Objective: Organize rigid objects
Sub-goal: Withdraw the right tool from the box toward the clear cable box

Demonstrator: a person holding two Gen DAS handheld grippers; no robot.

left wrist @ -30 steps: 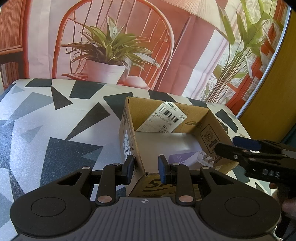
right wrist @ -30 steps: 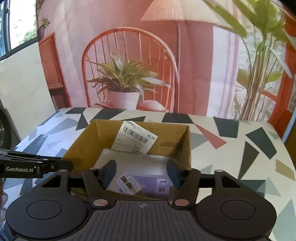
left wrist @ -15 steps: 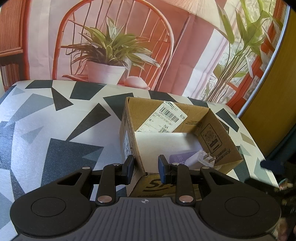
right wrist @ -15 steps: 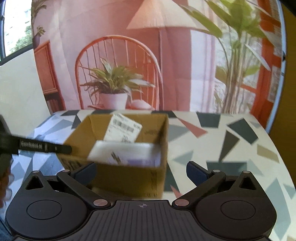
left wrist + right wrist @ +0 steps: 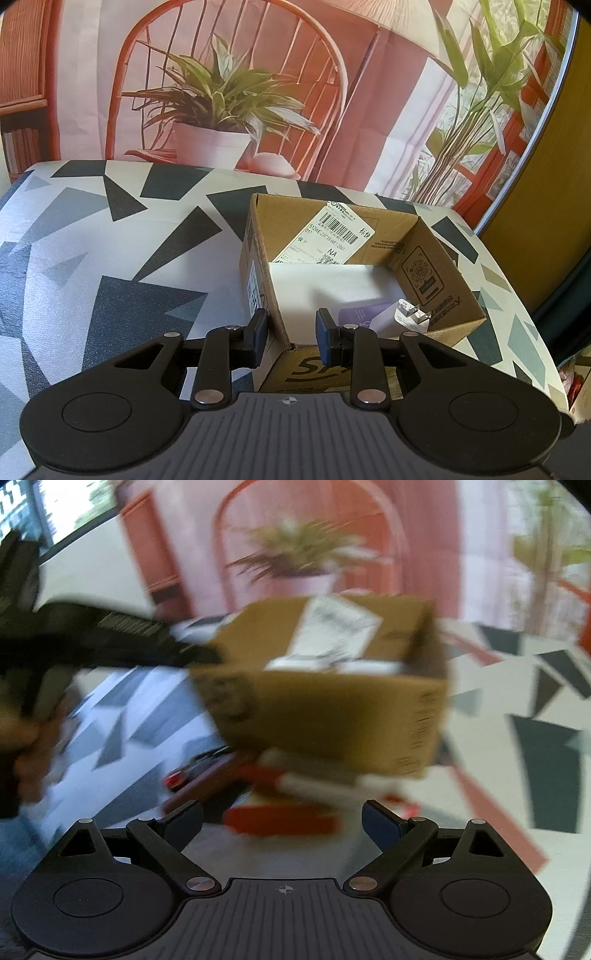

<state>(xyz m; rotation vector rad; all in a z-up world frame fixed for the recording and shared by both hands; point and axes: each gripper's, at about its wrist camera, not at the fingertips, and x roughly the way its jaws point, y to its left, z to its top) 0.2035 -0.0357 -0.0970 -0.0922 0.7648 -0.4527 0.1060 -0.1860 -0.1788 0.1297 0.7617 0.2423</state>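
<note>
An open cardboard box stands on the patterned table. Inside lie a white sheet, a purple packet and a white plug charger. My left gripper is shut on the box's near left corner, one pad outside the wall and one inside. The right wrist view is blurred: the box is ahead, and red and white things lie in front of it. My right gripper is wide, its jaws closing. A red flat thing sits between the tips, untouched.
The left gripper's black body and the hand holding it fill the left of the right wrist view. The table has grey and black triangles; its right edge curves close to the box. A printed chair-and-plant backdrop stands behind.
My right gripper pulled out of the box, opened wide and dropped low in front of it, leaving the left wrist view. The left gripper and the box stayed put.
</note>
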